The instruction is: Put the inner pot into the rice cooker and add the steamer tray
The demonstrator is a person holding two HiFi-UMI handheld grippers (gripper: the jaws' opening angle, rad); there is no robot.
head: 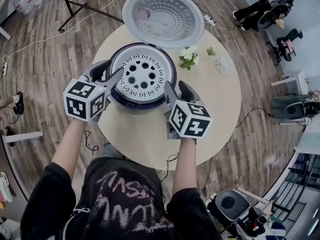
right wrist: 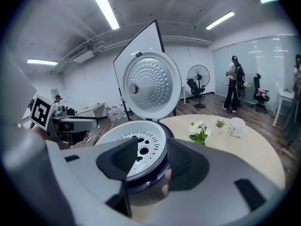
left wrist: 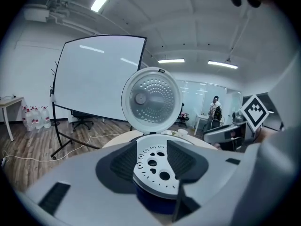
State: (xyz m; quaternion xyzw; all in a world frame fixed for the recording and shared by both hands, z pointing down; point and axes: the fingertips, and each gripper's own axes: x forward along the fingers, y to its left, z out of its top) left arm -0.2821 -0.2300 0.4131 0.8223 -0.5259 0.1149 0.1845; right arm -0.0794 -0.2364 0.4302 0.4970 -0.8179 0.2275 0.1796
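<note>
Perforated white steamer tray (head: 143,77) sits seated in open rice cooker (head: 141,103) near the bench's (head: 150,139) far edge. Left gripper (head: 108,77) and right gripper (head: 178,91) flank the cooker's rim, fingers (left wrist: 120,166) released, grasping nothing.

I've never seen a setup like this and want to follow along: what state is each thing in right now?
Rice cooker lid: open, standing up at the back.
Steamer tray: seated in the top of the cooker.
Left gripper: fingers apart, holding nothing, by the cooker's left rim.
Right gripper: fingers apart, holding nothing, by its near right rim.
Flowers: upright on the table.
</note>
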